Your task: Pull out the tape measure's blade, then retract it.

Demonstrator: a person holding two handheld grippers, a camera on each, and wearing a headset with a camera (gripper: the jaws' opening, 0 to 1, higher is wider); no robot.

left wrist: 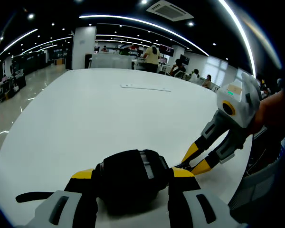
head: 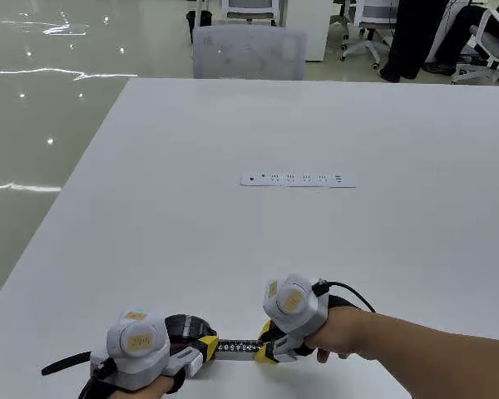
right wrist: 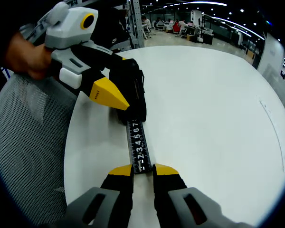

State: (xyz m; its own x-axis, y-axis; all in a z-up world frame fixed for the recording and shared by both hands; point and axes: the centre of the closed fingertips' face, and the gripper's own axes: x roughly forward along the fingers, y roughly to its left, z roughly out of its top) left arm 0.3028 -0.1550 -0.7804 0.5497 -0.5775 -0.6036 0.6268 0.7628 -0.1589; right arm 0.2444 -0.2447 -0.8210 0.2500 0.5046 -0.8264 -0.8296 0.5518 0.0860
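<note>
The left gripper (left wrist: 133, 174) has its jaws clamped on the black tape measure case (right wrist: 131, 90). The case rests on the white worktop (head: 191, 233), well nearer the person than the power strip (head: 298, 179) and left of it. The right gripper (right wrist: 143, 170), directly below the strip in the head view, has its jaws pinched together on the tip of the short drawn-out blade (right wrist: 136, 137).

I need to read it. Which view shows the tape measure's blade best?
The right gripper view: the dark numbered blade runs from the right gripper to the black case, digits readable. The head view gives a blurred strip; in the left gripper view the case blocks it.
</note>
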